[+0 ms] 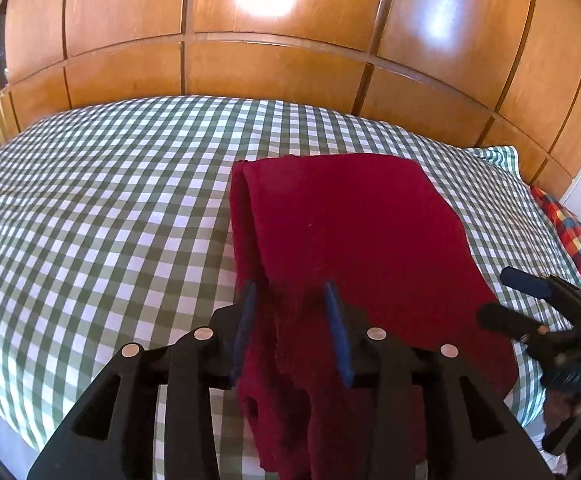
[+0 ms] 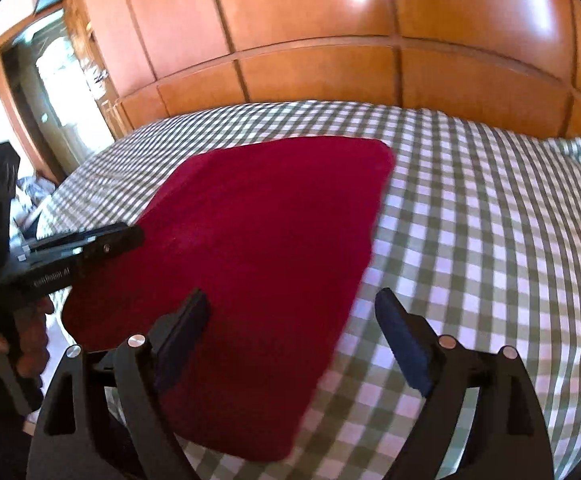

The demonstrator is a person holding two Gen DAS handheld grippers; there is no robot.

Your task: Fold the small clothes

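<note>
Because it sags and bunches wherever nothing supports it, the dark red garment (image 1: 342,220) looks soft, light and limp: a knit or fleece piece that would follow a pull readily and give no stiffness of its own. It lies on the green-checked bedspread (image 1: 102,208), spread ahead of both grippers, with a folded-over ridge along its left side and its near end hanging off the bed edge below the left gripper (image 1: 292,322). I judge the best holds to be at corners or along a hem, pinching both layers together, since a grip in the middle would only lift a tent of cloth.

The left gripper has its blue-padded fingers (image 1: 246,316) partly apart, with the bunched near edge of the garment running up between them. Whether the pads are actually pressing the cloth I cannot tell; a gap shows on either side of the fabric, so it looks loosely straddled rather than clamped.

The right gripper (image 2: 294,334) stands wide apart and holds nothing. Its left finger hovers over the red cloth, its right finger over bare bedspread, so the garment's right edge passes between them. The frame is blurred there, and contact cannot be judged.

Beyond the bed, directly ahead of both grippers, stands a wooden panelled wardrobe (image 1: 282,60). A multicoloured plaid cloth (image 1: 570,232) lies far to the left gripper's right.
</note>
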